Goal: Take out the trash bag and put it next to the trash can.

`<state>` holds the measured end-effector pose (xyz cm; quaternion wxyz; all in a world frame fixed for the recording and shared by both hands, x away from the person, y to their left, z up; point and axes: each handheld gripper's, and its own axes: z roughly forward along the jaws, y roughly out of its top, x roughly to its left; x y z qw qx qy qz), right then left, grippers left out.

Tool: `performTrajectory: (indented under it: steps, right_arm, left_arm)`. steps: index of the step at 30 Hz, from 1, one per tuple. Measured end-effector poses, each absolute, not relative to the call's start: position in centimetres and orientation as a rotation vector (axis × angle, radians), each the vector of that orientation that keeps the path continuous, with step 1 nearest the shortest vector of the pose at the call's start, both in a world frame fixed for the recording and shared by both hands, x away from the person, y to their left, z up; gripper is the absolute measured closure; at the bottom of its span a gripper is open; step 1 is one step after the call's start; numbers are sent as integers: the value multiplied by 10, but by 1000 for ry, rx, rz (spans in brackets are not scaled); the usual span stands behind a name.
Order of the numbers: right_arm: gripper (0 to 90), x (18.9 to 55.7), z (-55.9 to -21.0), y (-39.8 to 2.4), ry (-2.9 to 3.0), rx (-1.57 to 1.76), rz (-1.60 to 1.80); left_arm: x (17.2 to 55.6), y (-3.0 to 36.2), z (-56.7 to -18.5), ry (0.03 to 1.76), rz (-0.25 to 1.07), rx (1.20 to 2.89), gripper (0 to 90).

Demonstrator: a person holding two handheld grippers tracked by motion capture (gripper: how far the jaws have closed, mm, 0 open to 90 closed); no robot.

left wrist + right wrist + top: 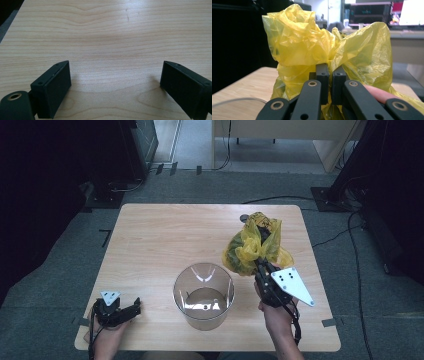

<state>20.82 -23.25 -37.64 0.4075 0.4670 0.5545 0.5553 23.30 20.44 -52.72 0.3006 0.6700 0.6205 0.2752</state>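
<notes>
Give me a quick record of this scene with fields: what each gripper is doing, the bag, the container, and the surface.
right gripper: jaws shut on the yellow plastic bag
yellow plastic bag: crumpled, dark contents inside, right half of table
left gripper: jaws open, nothing between them, near front left corner
clear container: upright, open top, front centre
table: light wood

Light wooden table, rounded corners, bearing a clear round container between the two grippers, left of the right gripper, whose closed jaws pinch a yellow plastic bag resting on the tabletop.
</notes>
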Motion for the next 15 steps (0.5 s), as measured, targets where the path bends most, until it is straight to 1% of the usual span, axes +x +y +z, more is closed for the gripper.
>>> performTrajectory:
  steps: [7,10,13,14,15]
  right_arm:
    - [887,239,-405,-235,1454,1284,1413]
    - [887,247,-412,-233,1474,1291,1424]
    - [886,260,-427,-228,1561,1292,1494]
    - [886,260,-427,-228,1561,1292,1494]
    - [885,267,-435,-226,1640,1295,1526]
  left_arm:
    - [233,204,-527,1647,730,1777,91]
    - [233,204,-527,1645,729,1779,91]
    - [234,204,-527,1644,728,1782,91]
    - [234,204,-527,1643,729,1781,91]
    - [235,204,-527,1641,729,1785,91]
